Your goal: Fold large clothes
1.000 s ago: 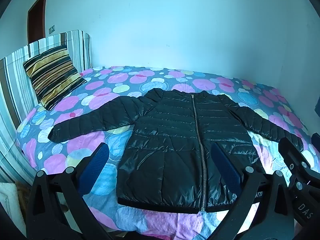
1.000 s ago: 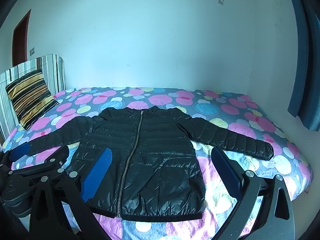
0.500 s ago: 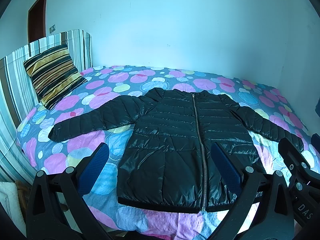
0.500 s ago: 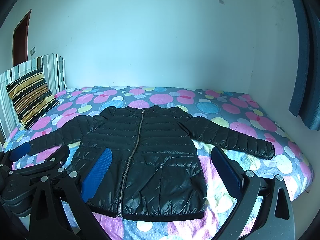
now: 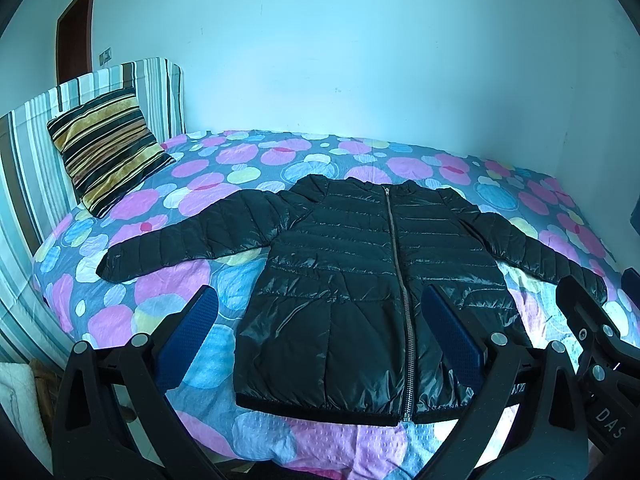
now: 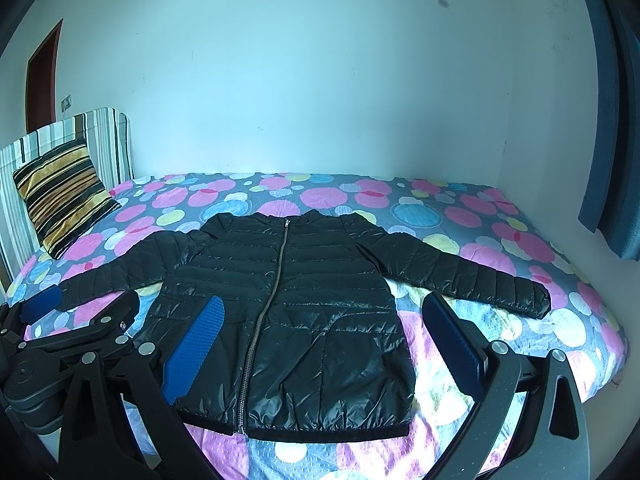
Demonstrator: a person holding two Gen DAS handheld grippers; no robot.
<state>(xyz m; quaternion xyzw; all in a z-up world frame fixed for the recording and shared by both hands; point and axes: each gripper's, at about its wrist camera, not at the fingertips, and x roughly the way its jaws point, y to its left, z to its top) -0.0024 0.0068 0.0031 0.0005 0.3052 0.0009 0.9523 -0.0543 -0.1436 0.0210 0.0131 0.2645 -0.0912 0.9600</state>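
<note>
A black quilted puffer jacket [image 5: 360, 272] [image 6: 288, 312] lies flat on the bed, zipped up, both sleeves spread out sideways, hem toward me. My left gripper [image 5: 320, 320] hovers open above the hem, its blue pads [image 5: 188, 332] wide apart with nothing between them. My right gripper [image 6: 324, 328] is likewise open over the jacket's lower half, holding nothing. In the right wrist view the left gripper [image 6: 48, 336] shows at the lower left; in the left wrist view the right gripper [image 5: 600, 344] shows at the lower right.
The bed [image 5: 520, 200] carries a sheet with pink, blue and yellow circles. A striped pillow [image 5: 104, 148] leans on the striped headboard [image 5: 28, 168] at the left. A white wall runs behind; a blue curtain [image 6: 612, 120] hangs at the right. A brown door [image 5: 76, 28] stands far left.
Both grippers have drifted back very slightly, so the jacket sits a touch lower in both views. The jacket itself has not moved and both grippers stay open.
</note>
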